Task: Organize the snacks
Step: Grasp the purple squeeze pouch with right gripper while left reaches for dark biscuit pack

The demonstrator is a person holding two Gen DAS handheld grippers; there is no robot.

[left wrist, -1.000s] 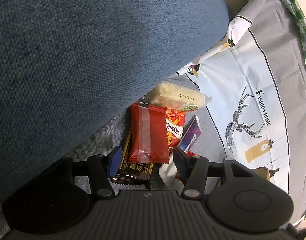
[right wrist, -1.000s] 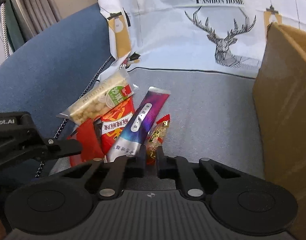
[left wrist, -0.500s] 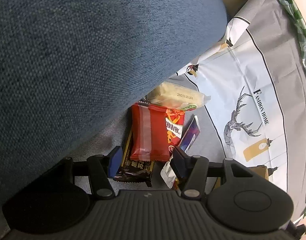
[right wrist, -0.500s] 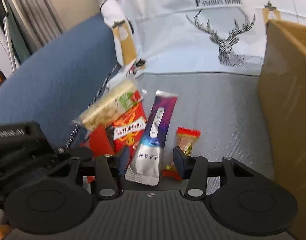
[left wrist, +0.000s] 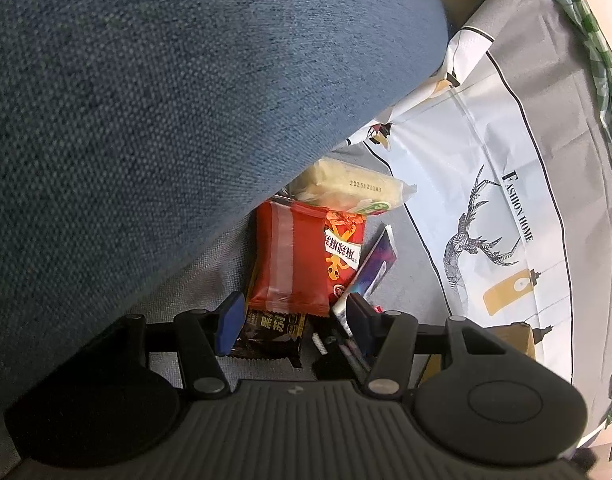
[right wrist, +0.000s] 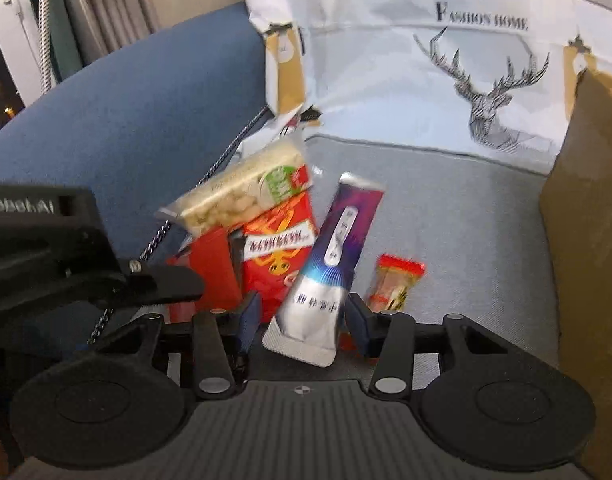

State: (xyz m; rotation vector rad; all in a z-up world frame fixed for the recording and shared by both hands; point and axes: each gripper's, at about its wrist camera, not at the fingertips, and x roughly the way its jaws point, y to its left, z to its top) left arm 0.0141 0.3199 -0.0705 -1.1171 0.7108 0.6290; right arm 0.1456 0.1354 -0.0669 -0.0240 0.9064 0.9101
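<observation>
- Right gripper (right wrist: 302, 314) nearest the lens at 6 o'clock in the right wrist view. Fingers closing around the bottom of the purple-and-silver pouch (right wrist: 334, 264), with a gap showing on the left side, so not yet pinching.
- Pouch: glossy foil, long and flat, crimped silver seal at the near end, purple towards 12 o'clock, leaning on the pile.
- Just beside it at 3 o'clock, a small red-ended candy (right wrist: 394, 284). Crinkly clear wrapper, lying alone on the grey seat fabric (right wrist: 446, 220), a coarse flat weave.
- At 9 o'clock of the pouch, a red crab-print packet (right wrist: 278, 256) and a plain red packet (right wrist: 210, 264), both slick plastic pillow packs.
- Left gripper (left wrist: 294, 314) poised over that same pile in its own view. Fingers well apart, framing the plain red packet and a dark packet (left wrist: 272, 332) beneath, pressing neither as far as can be told.
- Farther, on top at 11 o'clock, a pale cracker pack (right wrist: 238, 192): clear film, lumpy contents, green label.
- Behind, a blue cushion (right wrist: 126, 120) of nubbly woven cloth, with a thin metal chain (right wrist: 226, 152) running down it.
- Cardboard box (right wrist: 586, 240) along the 3 o'clock edge, matte brown. Inside hidden, so contents unknown.
- Farthest, a deer-print cloth (right wrist: 426, 80), smooth and creased.
- Progress, as a judgement: early. All visible snacks heaped or loose on the seat, none seen sorted, the pouch apparently next to be lifted, the rest left to do.
</observation>
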